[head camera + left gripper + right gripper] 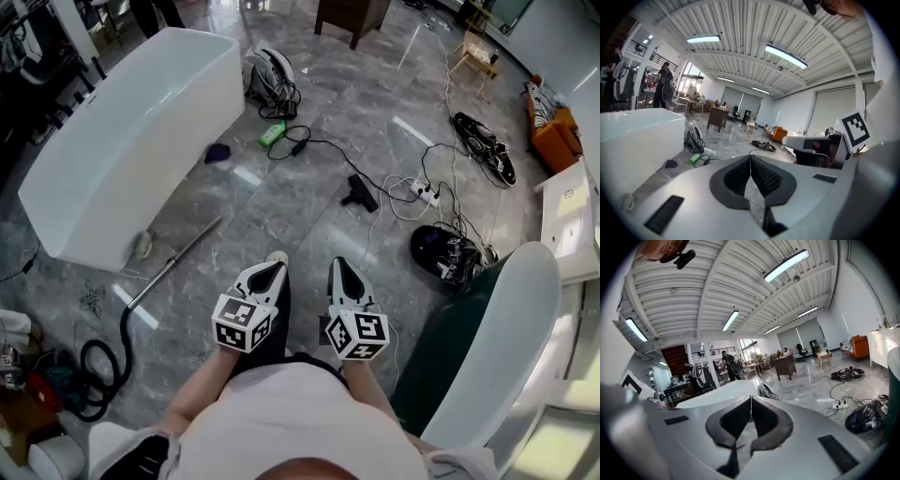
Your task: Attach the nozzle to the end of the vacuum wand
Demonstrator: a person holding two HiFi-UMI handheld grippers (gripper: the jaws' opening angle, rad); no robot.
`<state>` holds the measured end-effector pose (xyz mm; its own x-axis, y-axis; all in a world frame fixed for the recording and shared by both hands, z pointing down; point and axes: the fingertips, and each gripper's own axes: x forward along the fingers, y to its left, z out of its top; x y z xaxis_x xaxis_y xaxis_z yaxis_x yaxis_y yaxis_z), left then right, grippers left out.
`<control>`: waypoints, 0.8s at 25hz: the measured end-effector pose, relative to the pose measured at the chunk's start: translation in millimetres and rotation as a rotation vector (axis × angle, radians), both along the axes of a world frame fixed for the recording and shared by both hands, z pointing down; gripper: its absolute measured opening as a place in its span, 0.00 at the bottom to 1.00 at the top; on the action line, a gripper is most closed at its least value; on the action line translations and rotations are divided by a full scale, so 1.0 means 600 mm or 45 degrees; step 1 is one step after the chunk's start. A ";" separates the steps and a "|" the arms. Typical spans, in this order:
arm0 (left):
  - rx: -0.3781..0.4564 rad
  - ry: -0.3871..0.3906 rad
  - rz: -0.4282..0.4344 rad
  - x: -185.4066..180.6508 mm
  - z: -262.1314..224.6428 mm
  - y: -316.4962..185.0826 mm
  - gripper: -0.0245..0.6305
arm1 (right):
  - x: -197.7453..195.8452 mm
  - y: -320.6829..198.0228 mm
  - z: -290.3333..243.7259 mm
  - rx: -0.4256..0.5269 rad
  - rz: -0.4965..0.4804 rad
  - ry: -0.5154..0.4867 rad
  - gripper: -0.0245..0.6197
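Nothing is joined yet. The nozzle (359, 193) lies on the floor, well apart from the wand (174, 262), which rests beside the tub (56, 202). The left gripper (271, 267) and right gripper (339, 266) hang near the person's body, both pressed together on nothing. Picking up and fitting are all to do. The wand's long axis runs diagonally, free end toward the upper right (hose end lower left).

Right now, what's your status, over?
Left hand-held gripper, right hand-held gripper: shut, empty. Wand and nozzle lie apart on floor, untouched. Cables beside nozzle.
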<state>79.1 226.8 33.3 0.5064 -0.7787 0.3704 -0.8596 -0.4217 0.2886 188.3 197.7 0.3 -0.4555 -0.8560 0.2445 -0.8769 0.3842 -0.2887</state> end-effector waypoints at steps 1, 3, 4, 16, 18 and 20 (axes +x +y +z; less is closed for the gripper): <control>-0.001 -0.002 0.004 -0.007 -0.002 -0.023 0.05 | -0.007 -0.023 -0.001 -0.003 0.005 -0.003 0.06; -0.001 -0.003 0.014 -0.023 -0.006 -0.069 0.05 | -0.024 -0.071 -0.005 -0.006 0.009 -0.003 0.06; -0.002 -0.001 0.017 -0.031 -0.007 -0.092 0.05 | -0.034 -0.095 -0.006 -0.007 0.007 0.000 0.06; 0.016 0.054 -0.089 -0.131 -0.028 -0.339 0.06 | -0.123 -0.335 -0.039 0.040 -0.137 0.048 0.06; 0.010 0.066 -0.099 -0.144 -0.024 -0.366 0.06 | -0.134 -0.365 -0.036 0.039 -0.162 0.061 0.06; -0.002 0.067 -0.098 -0.153 -0.018 -0.391 0.06 | -0.141 -0.394 -0.032 0.040 -0.183 0.067 0.06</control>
